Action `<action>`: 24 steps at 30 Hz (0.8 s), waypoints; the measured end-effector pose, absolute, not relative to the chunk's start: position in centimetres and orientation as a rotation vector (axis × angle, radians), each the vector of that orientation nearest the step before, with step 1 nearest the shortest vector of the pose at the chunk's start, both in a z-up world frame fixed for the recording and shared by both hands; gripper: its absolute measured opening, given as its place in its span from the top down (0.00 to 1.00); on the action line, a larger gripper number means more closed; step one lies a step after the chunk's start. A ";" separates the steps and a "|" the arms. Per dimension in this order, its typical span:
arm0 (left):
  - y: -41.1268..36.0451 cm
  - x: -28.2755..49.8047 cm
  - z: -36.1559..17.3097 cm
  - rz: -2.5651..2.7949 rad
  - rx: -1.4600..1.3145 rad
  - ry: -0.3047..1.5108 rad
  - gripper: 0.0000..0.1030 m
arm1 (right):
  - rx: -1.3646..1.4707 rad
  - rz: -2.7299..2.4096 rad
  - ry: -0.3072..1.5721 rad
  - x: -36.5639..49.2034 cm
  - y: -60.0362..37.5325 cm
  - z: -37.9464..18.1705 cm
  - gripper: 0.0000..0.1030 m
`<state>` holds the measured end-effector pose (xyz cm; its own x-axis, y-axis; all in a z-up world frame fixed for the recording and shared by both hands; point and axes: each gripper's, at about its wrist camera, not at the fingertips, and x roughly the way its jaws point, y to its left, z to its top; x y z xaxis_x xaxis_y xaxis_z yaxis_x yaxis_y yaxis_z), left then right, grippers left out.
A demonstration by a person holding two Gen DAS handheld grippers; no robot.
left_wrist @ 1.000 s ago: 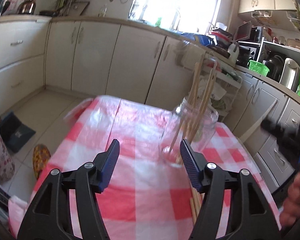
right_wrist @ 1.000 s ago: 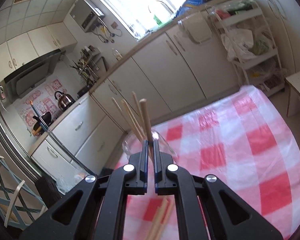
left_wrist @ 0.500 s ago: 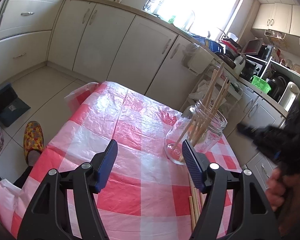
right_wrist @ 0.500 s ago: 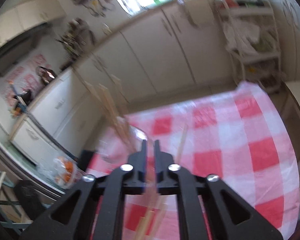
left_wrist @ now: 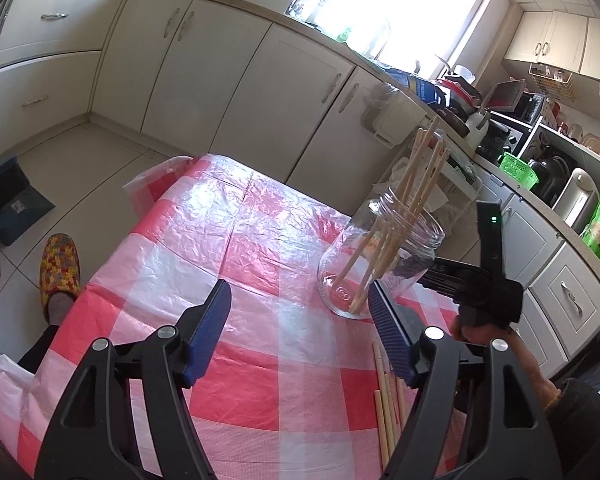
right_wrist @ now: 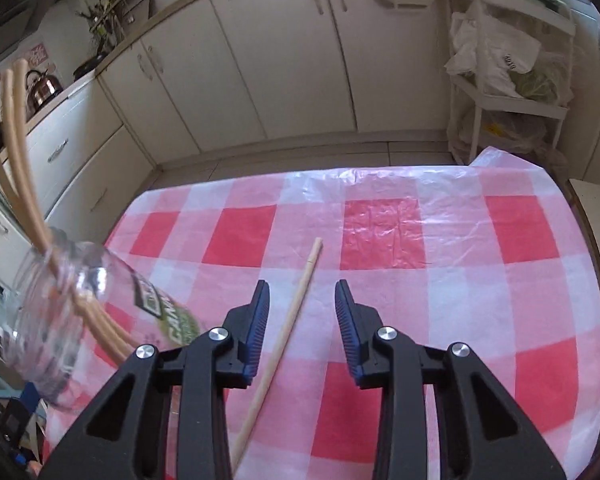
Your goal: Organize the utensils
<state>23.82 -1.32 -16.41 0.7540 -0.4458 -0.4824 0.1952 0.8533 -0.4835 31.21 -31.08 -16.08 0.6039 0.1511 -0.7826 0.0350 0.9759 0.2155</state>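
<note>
Your left tongs [left_wrist: 300,332] hang spread wide over the near part of the counter [left_wrist: 236,240], gripping nothing; blue ribbed pads face each other across bare red-and-white checked cloth. Close by their right finger, at about 5 o'clock in the left wrist view, a few loose chopsticks [left_wrist: 384,400] lie side by side on the cloth.

Your right tongs [right_wrist: 302,322] are also spread, with nothing between the pads. One single chopstick [right_wrist: 288,320] lies flat on the cloth under them, running from 6 o'clock up toward 12 and passing just inside the left finger; whether the finger touches it cannot be told.

Farther out, the glass jar [left_wrist: 376,264] stands on the counter just beyond the tip of your left tongs' right finger, at roughly 2 o'clock in the left wrist view. It holds a bundle of chopsticks [left_wrist: 412,196] that lean and stick out well above the rim. In the right wrist view the same jar [right_wrist: 72,312] sits at 8 o'clock, just left of the tongs, with a green label on its side.

Beyond the counter's far edge are cream kitchen cabinets [left_wrist: 228,72], and at 9 o'clock on the floor a foot in a flowered slipper [left_wrist: 60,268].
</note>
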 end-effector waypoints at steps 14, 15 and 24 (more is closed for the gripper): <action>-1.3 24.2 -16.8 -0.358 -0.430 0.655 0.32 | 0.185 0.091 0.897 28.1 -32.3 -14.3 0.95; -1.3 24.2 -16.8 -0.356 -0.433 0.657 0.32 | 0.237 0.098 0.862 27.5 -32.8 -13.2 0.95; -1.1 24.4 -16.9 -0.356 -0.437 0.658 0.32 | 0.566 0.188 0.317 24.3 -31.9 -2.5 0.94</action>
<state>24.35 -1.14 -16.90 0.7372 -0.4481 -0.5058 0.1779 0.8508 -0.4944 24.33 -31.94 -2.48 0.9345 0.2609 -0.2423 -0.0879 0.8285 0.5531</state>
